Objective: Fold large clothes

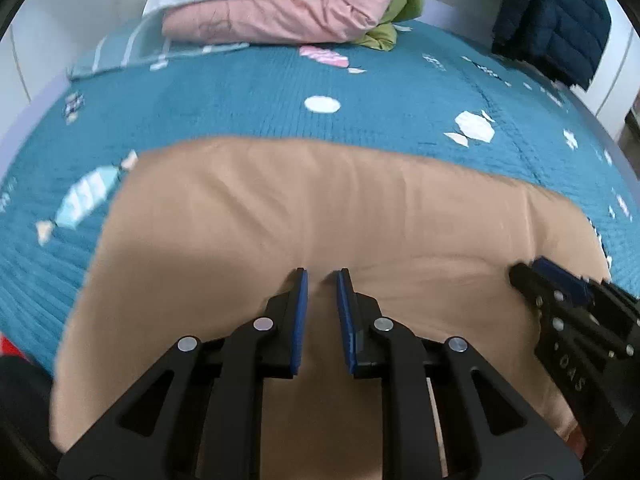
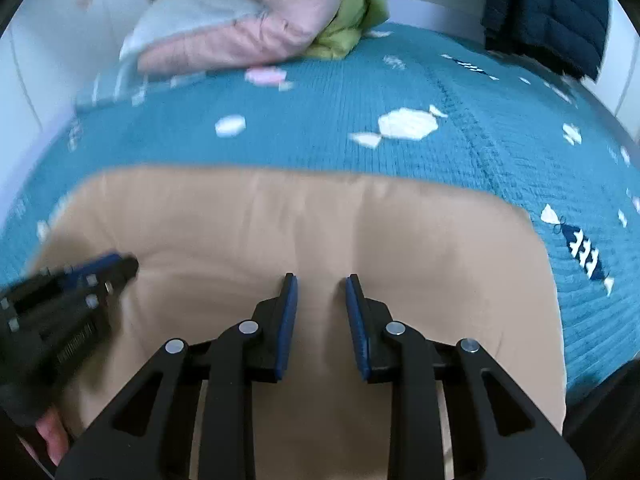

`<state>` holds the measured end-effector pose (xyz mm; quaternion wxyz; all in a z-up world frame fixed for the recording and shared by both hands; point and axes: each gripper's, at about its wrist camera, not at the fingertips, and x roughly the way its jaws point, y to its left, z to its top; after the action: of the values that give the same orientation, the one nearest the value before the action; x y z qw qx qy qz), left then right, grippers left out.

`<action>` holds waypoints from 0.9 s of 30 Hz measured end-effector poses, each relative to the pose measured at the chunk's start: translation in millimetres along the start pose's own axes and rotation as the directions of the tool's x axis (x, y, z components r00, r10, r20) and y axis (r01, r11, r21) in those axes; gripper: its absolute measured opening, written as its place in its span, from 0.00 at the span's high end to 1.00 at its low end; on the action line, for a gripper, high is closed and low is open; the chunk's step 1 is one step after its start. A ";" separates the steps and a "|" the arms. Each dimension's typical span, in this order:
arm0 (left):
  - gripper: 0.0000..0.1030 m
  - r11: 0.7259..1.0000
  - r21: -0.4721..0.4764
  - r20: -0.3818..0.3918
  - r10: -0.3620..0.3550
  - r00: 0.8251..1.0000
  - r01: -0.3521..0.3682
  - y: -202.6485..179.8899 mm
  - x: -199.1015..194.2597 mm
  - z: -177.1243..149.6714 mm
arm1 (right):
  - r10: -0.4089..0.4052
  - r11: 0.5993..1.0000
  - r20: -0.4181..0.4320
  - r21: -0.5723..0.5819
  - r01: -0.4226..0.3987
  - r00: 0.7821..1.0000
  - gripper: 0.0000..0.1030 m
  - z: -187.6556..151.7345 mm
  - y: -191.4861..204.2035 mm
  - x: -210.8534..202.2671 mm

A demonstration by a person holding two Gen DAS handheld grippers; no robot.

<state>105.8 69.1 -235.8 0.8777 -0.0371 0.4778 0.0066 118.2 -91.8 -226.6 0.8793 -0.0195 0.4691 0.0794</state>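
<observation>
Left wrist view: we look down along our left gripper [image 1: 322, 274], whose 2 blue-padded fingers [image 1: 302, 312] stand slightly parted with nothing clamped between them. Directly beneath and ahead of the tips lies the tan garment [image 1: 260, 208], spread flat as a broad, rounded rectangle on the teal bedspread [image 1: 240, 96]. Its far edge runs ahead of the fingertips, and its surface shows shallow creases. At the right margin our right gripper [image 1: 528, 270] reaches in over the same garment, near its right edge.

Right wrist view: our right gripper [image 2: 322, 280] likewise points down over the tan garment [image 2: 280, 216], its fingers [image 2: 288, 320] a little apart and empty; fabric shows in the gap between them. The left gripper [image 2: 126, 264], blurred, enters from the left over the garment's left part, with a fingertip of the hand [image 2: 52, 436] holding it visible below. Beyond the garment, at the far side of the bedspread [image 2: 320, 100], we see a pink padded jacket [image 2: 256, 32], a green garment [image 2: 352, 12] and a dark blue quilted jacket [image 2: 548, 12].
</observation>
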 end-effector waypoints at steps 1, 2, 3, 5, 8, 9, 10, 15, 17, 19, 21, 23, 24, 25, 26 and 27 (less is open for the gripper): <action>0.84 1.000 0.004 -0.002 0.001 1.000 -0.001 0.8 -1.5 1.4 | -0.006 1.000 -0.003 0.005 0.006 1.000 0.77 -0.9 0.0 -2.6; 0.86 1.000 0.012 -0.003 0.018 1.000 -0.018 1.9 -4.8 4.3 | -0.020 1.000 -0.010 0.020 0.021 1.000 0.77 -1.2 -7.0 -4.6; 0.87 0.998 0.019 0.006 0.057 0.998 -0.057 5.3 -8.8 6.8 | -0.042 0.998 -0.016 0.043 0.043 0.999 0.78 -2.2 -14.7 -6.6; 0.87 0.993 0.020 0.027 0.113 0.993 -0.114 17.5 -12.0 6.5 | -0.072 0.987 -0.047 0.142 0.078 0.996 0.78 -2.7 -43.1 -5.9; 0.87 0.990 -0.070 0.011 0.122 0.992 -0.121 49.7 -10.8 2.3 | -0.118 0.947 -0.090 0.288 0.139 0.989 0.78 -7.3 -84.2 -6.9; 0.89 0.988 -0.096 0.013 0.124 0.992 -0.122 58.2 -13.4 1.5 | -0.142 0.933 -0.101 0.319 0.167 0.985 0.79 -9.4 -94.7 -8.8; 0.93 0.985 -0.103 0.017 0.140 0.990 -0.137 63.9 -15.5 1.2 | -0.141 0.922 -0.105 0.350 0.169 0.985 0.82 -11.6 -103.7 -10.9; 0.98 0.976 -0.138 0.033 0.173 0.984 -0.167 81.2 -29.6 2.2 | -0.131 0.887 -0.071 0.437 0.149 0.989 0.83 -9.2 -119.6 -27.1; 0.97 0.979 -0.130 0.064 0.168 0.984 -0.159 75.5 -39.3 5.2 | -0.126 0.898 -0.011 0.424 0.119 0.992 0.83 -2.5 -112.1 -38.9; 0.97 0.988 -0.095 0.119 0.130 0.984 -0.119 63.5 -47.1 15.2 | -0.052 0.920 0.074 0.392 0.019 0.996 0.83 10.9 -94.8 -47.7; 0.97 0.995 -0.077 0.129 0.071 0.989 -0.062 46.9 -44.7 26.8 | -0.027 0.950 0.092 0.313 -0.004 0.995 0.82 23.1 -71.5 -43.2; 0.97 0.998 -0.064 0.128 0.025 0.991 -0.017 31.0 -35.4 37.0 | -0.020 0.972 0.063 0.237 0.005 0.998 0.82 32.6 -47.3 -26.6; 0.97 0.999 -0.053 0.128 0.016 0.992 -0.010 23.0 -30.9 40.9 | -0.004 0.974 0.053 0.228 -0.008 0.999 0.82 35.3 -40.9 -17.3; 0.97 1.000 -0.029 0.129 0.009 0.992 -0.005 12.6 -23.3 46.2 | 0.011 0.973 0.048 0.230 -0.022 0.999 0.82 37.3 -38.6 -9.9; 0.97 1.000 -0.012 0.129 0.002 0.992 -0.001 5.1 -16.2 49.8 | 0.030 0.972 0.035 0.231 -0.037 0.999 0.83 38.3 -36.4 0.6; 0.97 1.000 -0.002 0.122 -0.010 0.993 0.011 -1.0 -4.8 52.3 | 0.039 0.975 0.014 0.217 -0.041 0.999 0.83 38.3 -34.5 11.1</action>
<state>147.1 72.0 -203.5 0.9051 -0.0406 0.4232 0.0049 161.2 -120.3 -215.8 0.8766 0.0866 0.4711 0.0454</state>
